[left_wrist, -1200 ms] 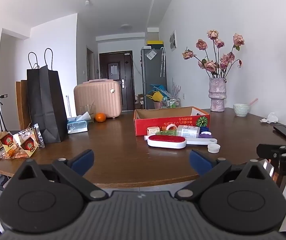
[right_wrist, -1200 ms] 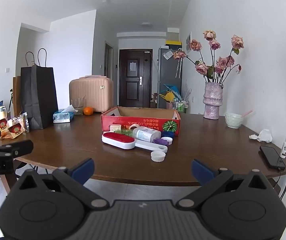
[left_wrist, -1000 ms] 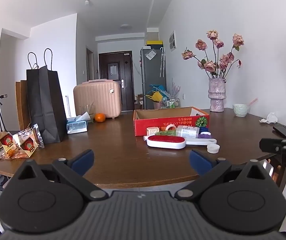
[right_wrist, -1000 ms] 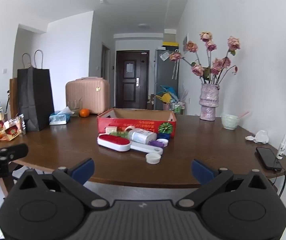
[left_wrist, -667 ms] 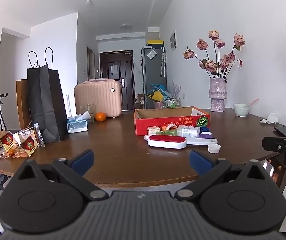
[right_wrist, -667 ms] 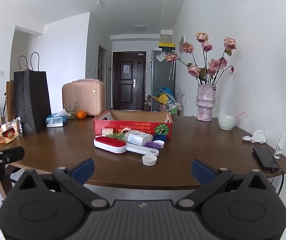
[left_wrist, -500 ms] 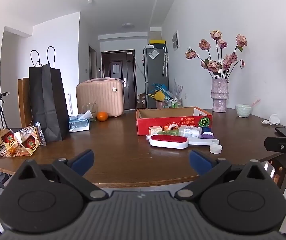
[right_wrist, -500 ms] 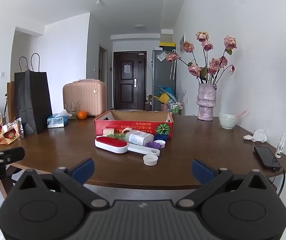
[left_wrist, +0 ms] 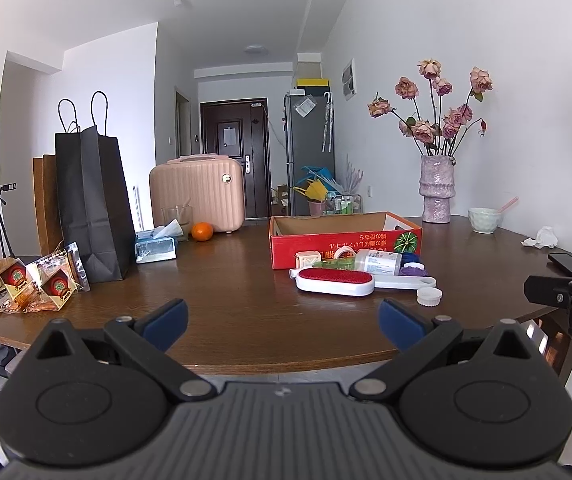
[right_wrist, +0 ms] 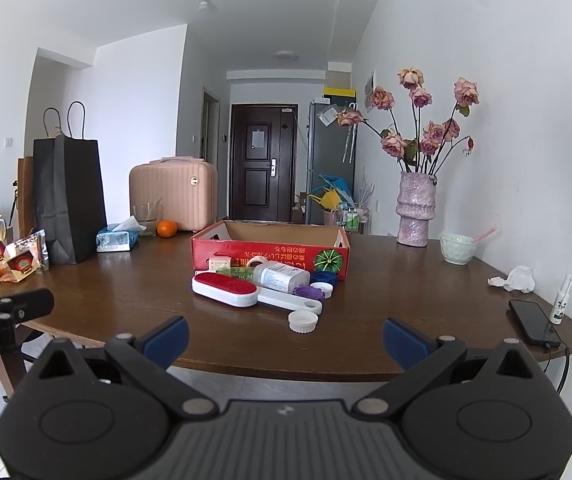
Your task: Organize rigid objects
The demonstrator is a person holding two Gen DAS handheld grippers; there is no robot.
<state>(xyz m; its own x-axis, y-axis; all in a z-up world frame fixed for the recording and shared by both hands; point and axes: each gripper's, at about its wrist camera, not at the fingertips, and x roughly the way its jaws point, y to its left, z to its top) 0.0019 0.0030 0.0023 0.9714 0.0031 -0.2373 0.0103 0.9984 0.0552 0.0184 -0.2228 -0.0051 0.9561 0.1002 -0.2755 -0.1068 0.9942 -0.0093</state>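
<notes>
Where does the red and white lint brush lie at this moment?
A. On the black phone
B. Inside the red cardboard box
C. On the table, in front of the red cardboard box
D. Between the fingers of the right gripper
C: the lint brush lies flat on the table, in front of the red cardboard box; the right gripper is open and empty.

Bright, even daylight, soft sheen on the brown table (left_wrist: 226,280), sharp focus, fisheye bending and dark corners.
</notes>
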